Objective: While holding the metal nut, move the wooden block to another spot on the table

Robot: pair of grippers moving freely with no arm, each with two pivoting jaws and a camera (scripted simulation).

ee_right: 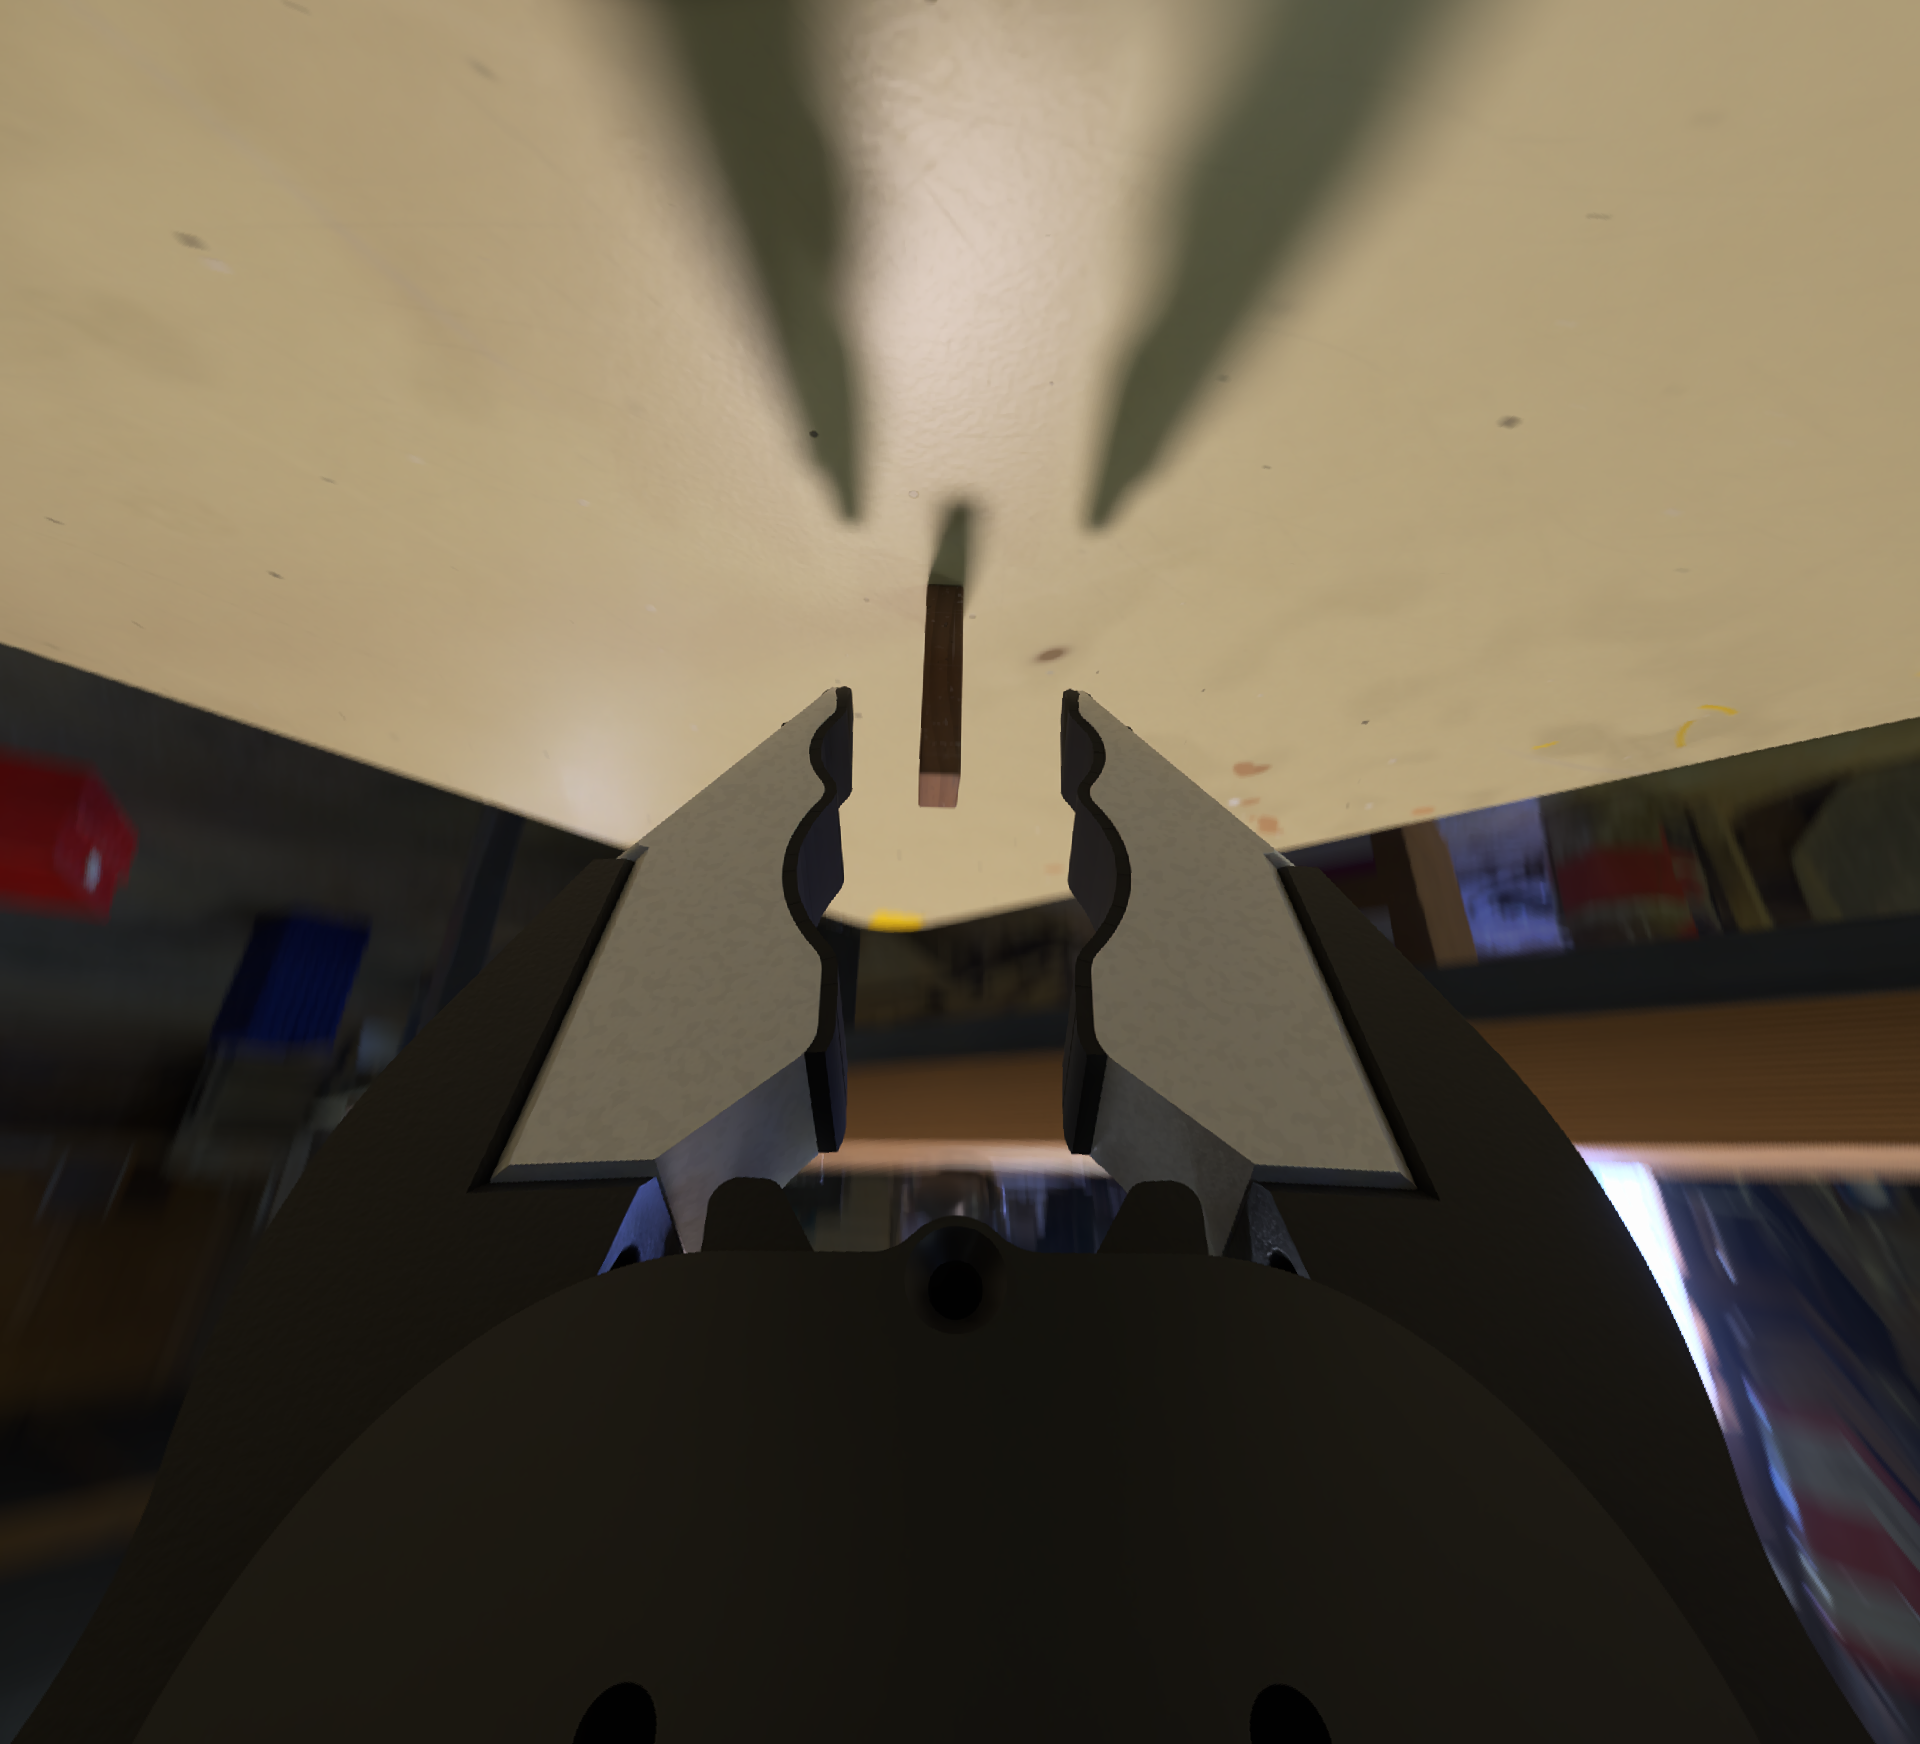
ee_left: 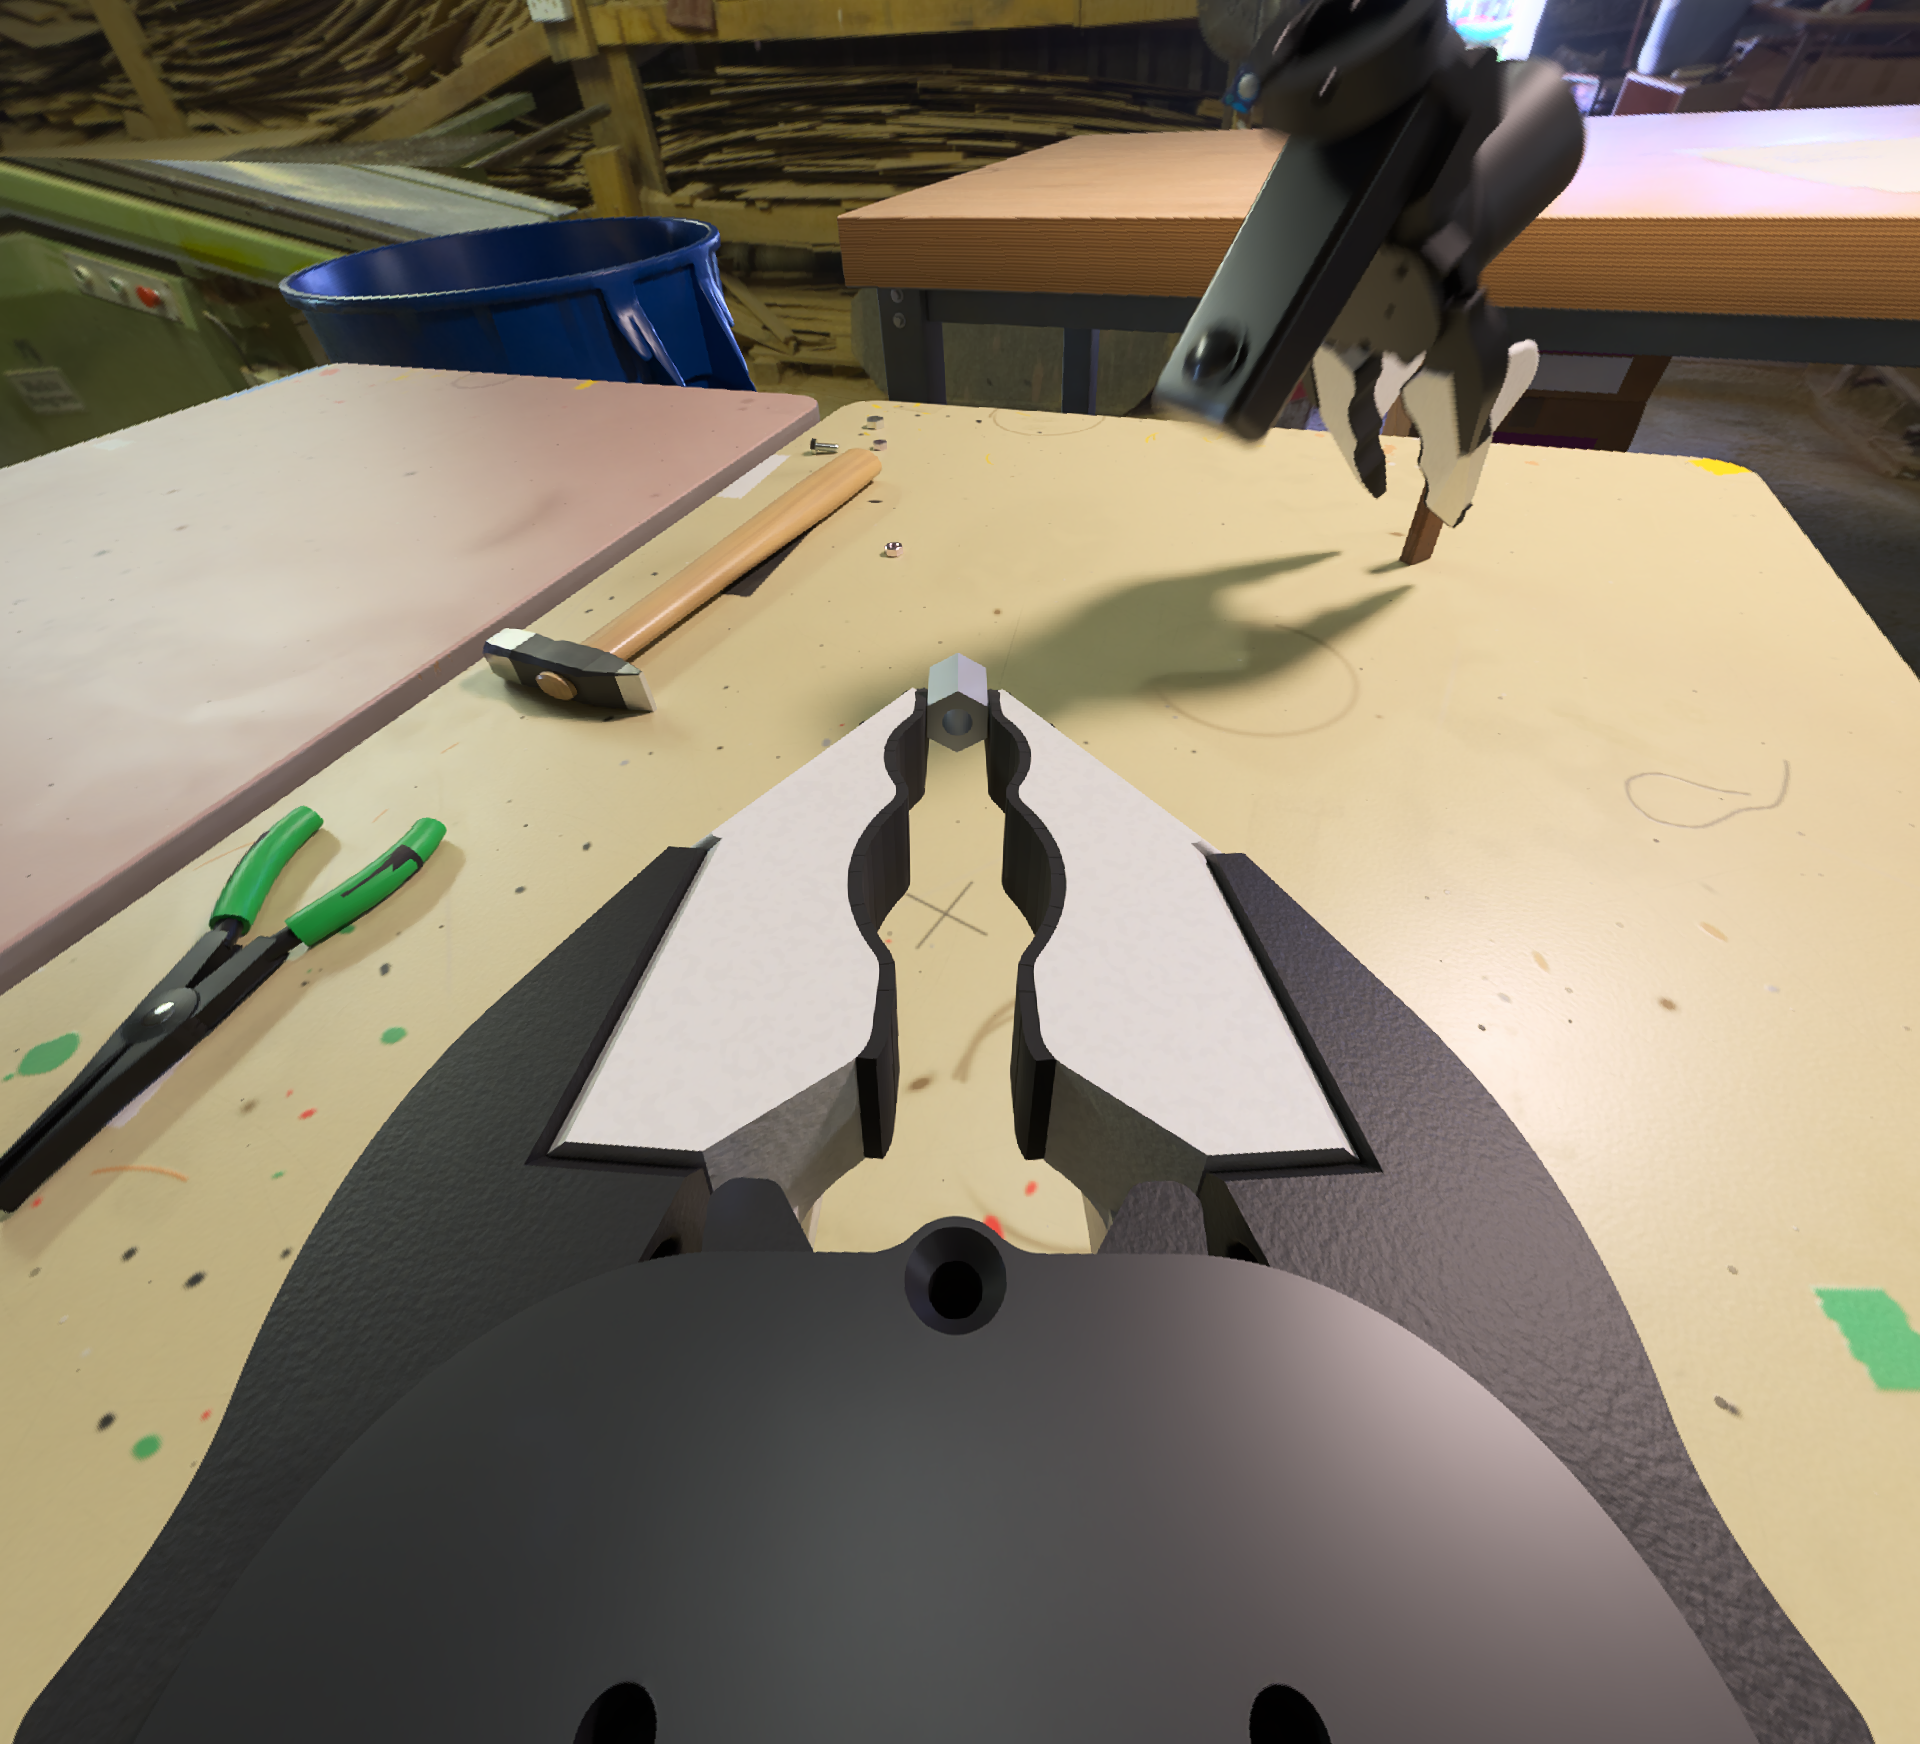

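Note:
My left gripper (ee_left: 957, 707) is shut on a grey hexagonal metal nut (ee_left: 957, 709), pinched at its fingertips a little above the beige table (ee_left: 1351, 915). The wooden block (ee_right: 941, 707) is a thin dark brown stick standing upright on the table. In the right wrist view it sits between the tips of my right gripper (ee_right: 956, 718), which is open, with a gap on each side. In the left wrist view the right gripper (ee_left: 1418, 489) hangs over the block (ee_left: 1420, 539) at the far right, hiding its upper part.
A hammer (ee_left: 665, 593) with a wooden handle lies at the left, and green-handled pliers (ee_left: 208, 977) lie nearer on the left. A pinkish board (ee_left: 312, 572) covers the left side. Small nuts and screws (ee_left: 891, 549) lie near the far edge. The block stands near the table's far right corner.

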